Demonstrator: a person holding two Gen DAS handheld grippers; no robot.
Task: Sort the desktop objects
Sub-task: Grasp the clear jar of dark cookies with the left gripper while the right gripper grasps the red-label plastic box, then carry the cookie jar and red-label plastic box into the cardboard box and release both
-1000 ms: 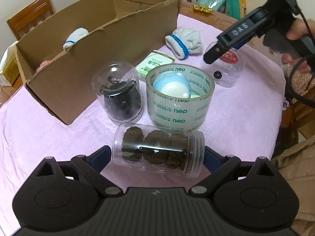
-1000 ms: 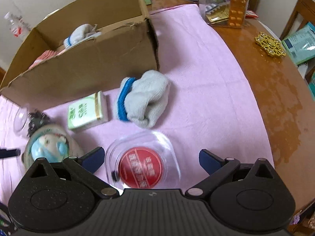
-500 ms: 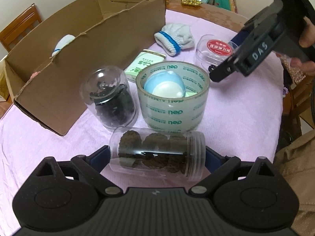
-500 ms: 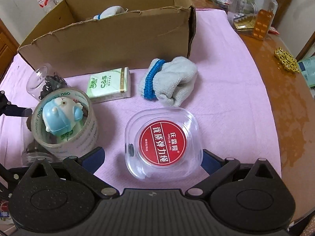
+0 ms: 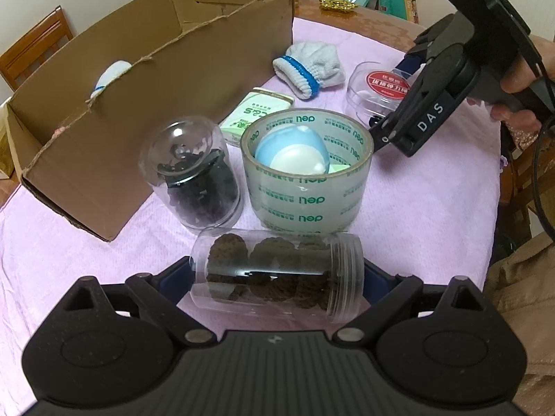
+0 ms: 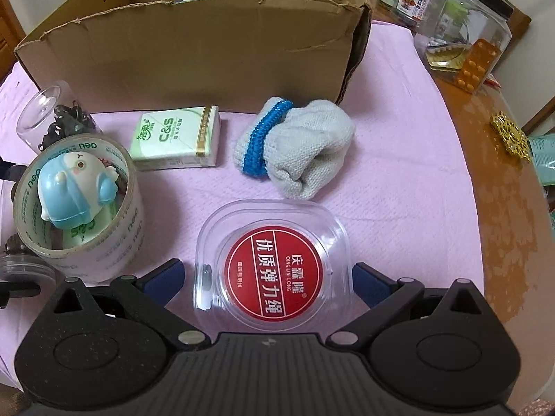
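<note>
Box [image 6: 194,59]: open-topped cardboard, stood at the back of the pink cloth [image 6: 399,159]; a white sock [image 5: 112,72] showed over its rim, the rest of the inside was hidden by the near wall.
Tape roll [image 5: 307,170]: stood on end like a cup, with a blue-and-white toy [image 6: 71,190] inside it and a green pack partly showing under the toy.
Dome jar [image 5: 190,176]: clear, upright, just left of the tape roll, held dark pieces too small to name.
Lying jar [image 5: 277,274]: clear, on its side on the cloth, filled with dark brown lumps; its threaded open end pointed right.
Left gripper [image 5: 275,275]: fingers spread, one at each end of the lying jar; whether they touched it could not be told.
Clear case [image 6: 272,267]: square with rounded corners and a red round label, flat on the cloth near the front edge.
Right gripper [image 6: 269,277]: fingers spread either side of the clear case, with a gap on each side.
Tissue pack [image 6: 177,138]: green and white, flat, between the tape roll and the box.
Glove [image 6: 298,149]: grey knit with a blue cuff, bunched up beside the tissue pack.
Hand [image 5: 520,79]: gripped the right gripper's handle, partly cut off at the frame edge.
</note>
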